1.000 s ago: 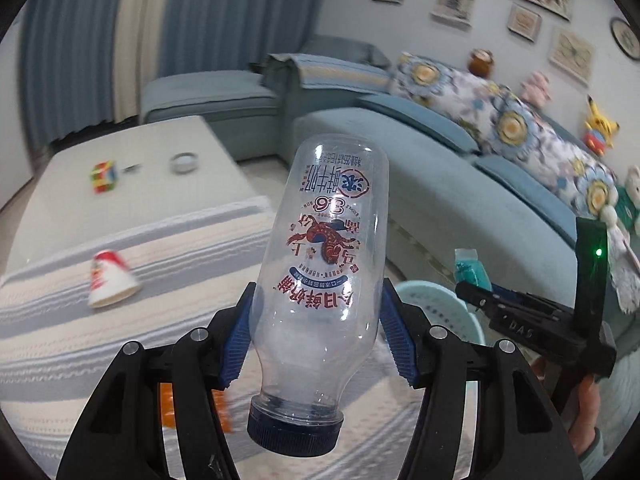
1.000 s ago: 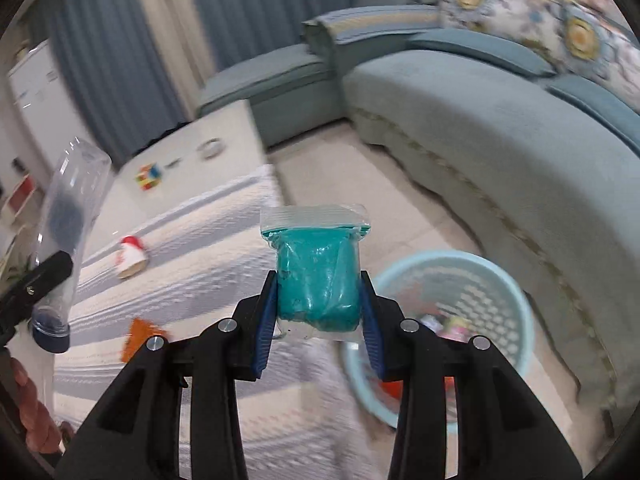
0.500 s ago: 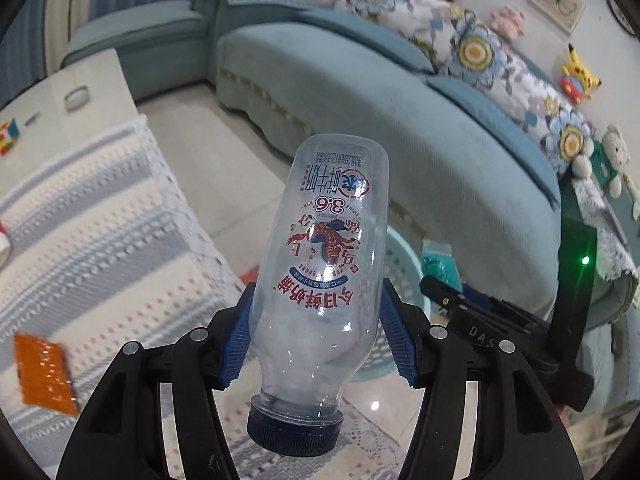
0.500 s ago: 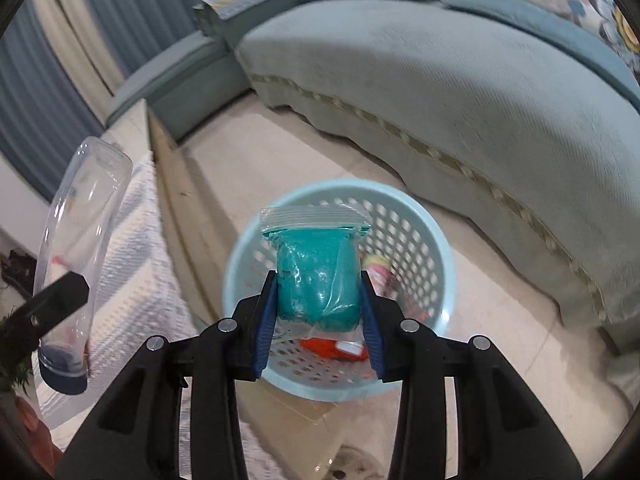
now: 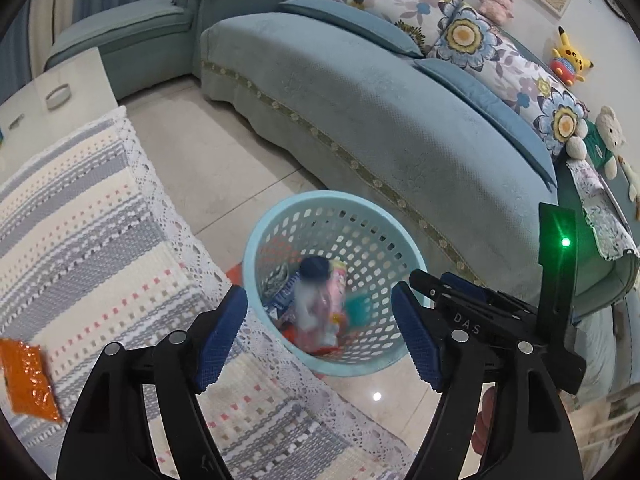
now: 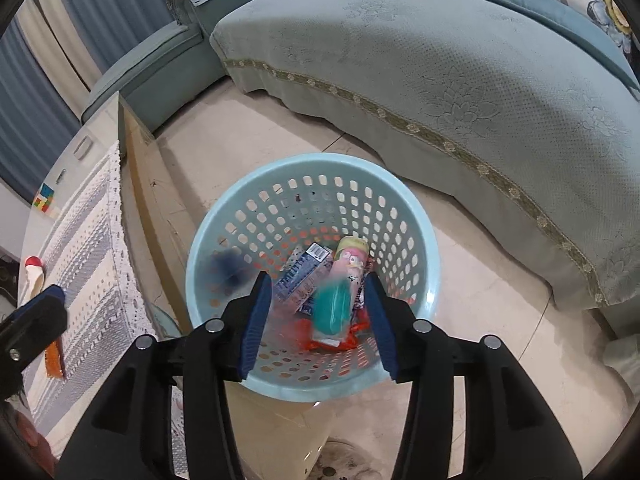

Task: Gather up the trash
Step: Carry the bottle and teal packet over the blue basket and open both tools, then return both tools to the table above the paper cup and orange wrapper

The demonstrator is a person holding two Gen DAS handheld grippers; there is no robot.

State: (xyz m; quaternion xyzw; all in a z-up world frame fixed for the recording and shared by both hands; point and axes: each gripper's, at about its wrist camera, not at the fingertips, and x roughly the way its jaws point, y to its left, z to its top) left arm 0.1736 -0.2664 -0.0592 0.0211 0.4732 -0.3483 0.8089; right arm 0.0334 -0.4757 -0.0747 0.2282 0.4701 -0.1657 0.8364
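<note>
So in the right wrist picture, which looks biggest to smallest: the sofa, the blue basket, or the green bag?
1. Sofa
2. Blue basket
3. Green bag, blurred inside the basket

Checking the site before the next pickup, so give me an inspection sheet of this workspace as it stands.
Surface: striped cloth covers the low table; tiled floor beside it.
Job's things: light blue basket on the floor; clear bottle and teal bag, both blurred, inside it.
Clutter: orange packet and a paper cup on the cloth.
Grippers: left gripper and right gripper above the basket, fingers opening, nothing clamped.
Cables: nothing seen.
Surroundings: teal sofa, plush toys.
</note>
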